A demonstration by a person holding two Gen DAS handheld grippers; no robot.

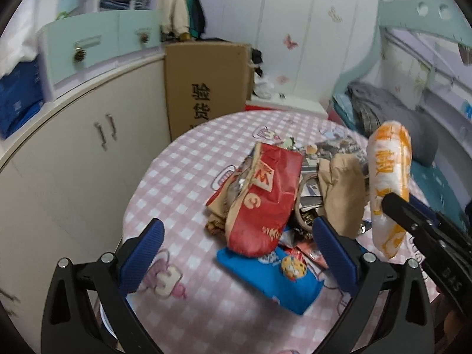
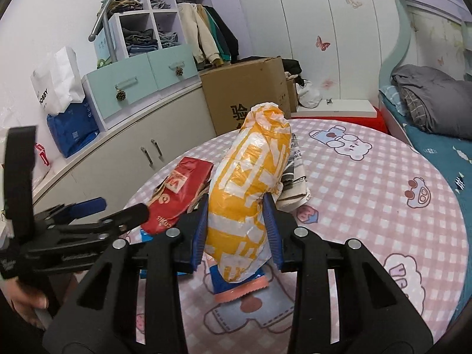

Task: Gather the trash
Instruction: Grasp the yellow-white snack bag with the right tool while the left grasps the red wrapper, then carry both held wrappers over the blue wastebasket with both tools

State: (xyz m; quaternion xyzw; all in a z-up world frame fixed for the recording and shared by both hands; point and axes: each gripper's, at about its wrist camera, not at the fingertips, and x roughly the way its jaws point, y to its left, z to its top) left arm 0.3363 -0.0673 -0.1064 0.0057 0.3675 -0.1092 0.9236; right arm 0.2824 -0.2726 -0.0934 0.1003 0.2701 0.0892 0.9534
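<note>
A pile of trash lies on the round table with a pink checked cloth (image 1: 183,177): a red paper bag (image 1: 265,194), a brown paper bag (image 1: 342,188), a blue snack packet (image 1: 271,280) and newspapers behind. My left gripper (image 1: 236,256) is open and empty, just in front of the pile, its blue pads either side of the blue packet. My right gripper (image 2: 237,233) is shut on a yellow and white plastic bag (image 2: 250,183) and holds it upright above the table; the bag also shows at the right of the left wrist view (image 1: 389,183).
A cream cabinet (image 1: 73,147) curves along the left with mint drawers on top. A cardboard box (image 1: 206,85) stands behind the table. A bed (image 2: 436,109) with grey bedding lies to the right. The left gripper's body (image 2: 73,224) sits close to the left of the right gripper.
</note>
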